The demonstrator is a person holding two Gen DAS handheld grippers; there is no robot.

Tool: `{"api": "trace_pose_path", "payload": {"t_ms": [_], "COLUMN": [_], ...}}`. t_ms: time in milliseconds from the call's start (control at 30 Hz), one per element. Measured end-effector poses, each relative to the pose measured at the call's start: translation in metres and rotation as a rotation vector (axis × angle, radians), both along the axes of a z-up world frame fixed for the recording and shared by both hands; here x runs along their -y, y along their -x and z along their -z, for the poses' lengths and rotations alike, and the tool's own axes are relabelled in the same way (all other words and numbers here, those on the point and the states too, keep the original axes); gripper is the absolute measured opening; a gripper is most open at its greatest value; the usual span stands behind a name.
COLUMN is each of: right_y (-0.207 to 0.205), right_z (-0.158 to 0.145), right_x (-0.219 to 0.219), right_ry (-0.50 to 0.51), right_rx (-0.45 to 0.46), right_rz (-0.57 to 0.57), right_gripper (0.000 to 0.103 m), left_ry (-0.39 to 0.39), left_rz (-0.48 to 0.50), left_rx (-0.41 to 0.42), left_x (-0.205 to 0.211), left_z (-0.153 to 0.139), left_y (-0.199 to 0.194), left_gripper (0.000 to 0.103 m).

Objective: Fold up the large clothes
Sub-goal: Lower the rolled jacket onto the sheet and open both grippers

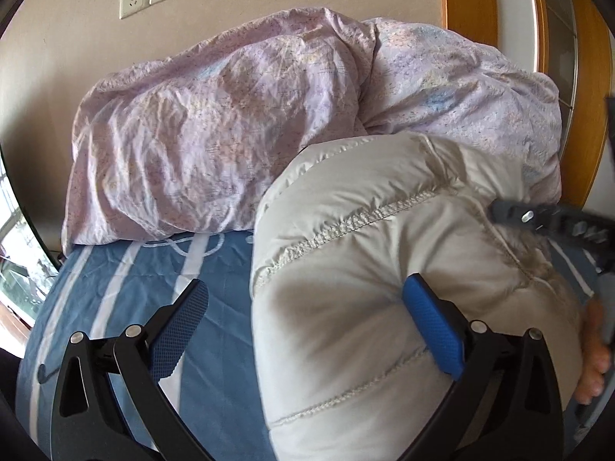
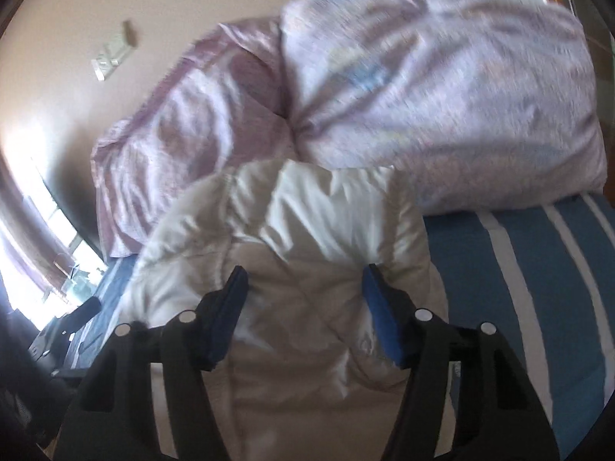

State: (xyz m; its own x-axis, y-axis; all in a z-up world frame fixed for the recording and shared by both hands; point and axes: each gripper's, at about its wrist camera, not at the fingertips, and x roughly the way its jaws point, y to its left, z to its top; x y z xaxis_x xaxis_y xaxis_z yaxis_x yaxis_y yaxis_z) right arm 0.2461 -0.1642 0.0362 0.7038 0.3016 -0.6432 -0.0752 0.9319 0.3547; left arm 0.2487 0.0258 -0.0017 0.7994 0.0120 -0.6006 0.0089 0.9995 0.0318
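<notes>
Jacket (image 1: pixel 365 269), pale grey-white and quilted, lies bunched on the blue striped bedsheet (image 1: pixel 127 288), near the cameras, its far edge against the lilac duvet (image 1: pixel 230 123).

Near: left gripper (image 1: pixel 303 330) has its jaws apart. The right-hand blue pad (image 1: pixel 432 330) presses into the jacket's puffy side; the left-hand pad stands over bare sheet, clear of cloth. No clamp here, only a one-sided contact.

Right gripper (image 2: pixel 303 307) straddles a thick bundle of the jacket (image 2: pixel 307 238). Both pads seem to dent the padding from either side, so I judge it clamped on the fold, though that view is blurred and the contact is not certain.

Step in hand, as I read it: one portion of the jacket is being carried over the rest, a mid-task fold. The garment is a rounded heap, not yet a flat rectangle.

Next move, judged: the left jaws need a real hold on an edge, or a flat press, so the bulk stays put while the right side lays its part down.

Look of the thing: stitched seams cross the shell, fill is lofty, surface slick; it will likely spring back.

Far: duvet heaped against the beige wall, wall socket (image 1: pixel 132 0) above.
</notes>
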Motion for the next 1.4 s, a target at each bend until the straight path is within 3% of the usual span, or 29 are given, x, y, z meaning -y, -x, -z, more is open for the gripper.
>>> {"api": "trace_pose_path", "payload": {"t_ms": [267,600,733,800,967,1100,1200,1400], "right_y": [-0.029,-0.049,-0.026,-0.001,0.048,0.059,0.055,0.063], "right_z": [0.045,0.068,0.052,0.036,0.013,0.03,0.05,0.036], "right_x": [0.017,0.014,0.012,0.015,0.012,-0.009,-0.007,0.004], "right_ry": [0.018,0.054,0.1,0.071,0.037,0.166,0.162,0.128], "right_rx": [-0.066,-0.062,-0.046,-0.006,0.055,0.003,-0.036,-0.067], "right_rz": [0.029,0.041,0.042,0.025,-0.022,-0.039,-0.036,-0.008], "right_gripper": [0.062,0.063,0.065,0.065,0.068,0.076,0.085,0.09], "left_ry": [0.092,0.046,0.069,0.076,-0.009,-0.126,-0.178,-0.046], "left_rz": [0.034,-0.004,-0.004,0.011,0.038,0.036,0.032,0.029], "left_rx": [0.003,0.041,0.002,0.006,0.014,0.029,0.009,-0.085], "left_x": [0.018,0.027,0.018,0.012,0.015,0.024,0.029,0.009], "left_z": [0.022,0.039,0.021,0.012,0.004,0.013,0.025,0.01], "left_y": [-0.028,-0.047,-0.022,-0.006,0.028,0.041,0.04,0.044], "left_gripper": [0.102,0.102,0.102,0.102,0.102,0.102,0.102,0.102]}}
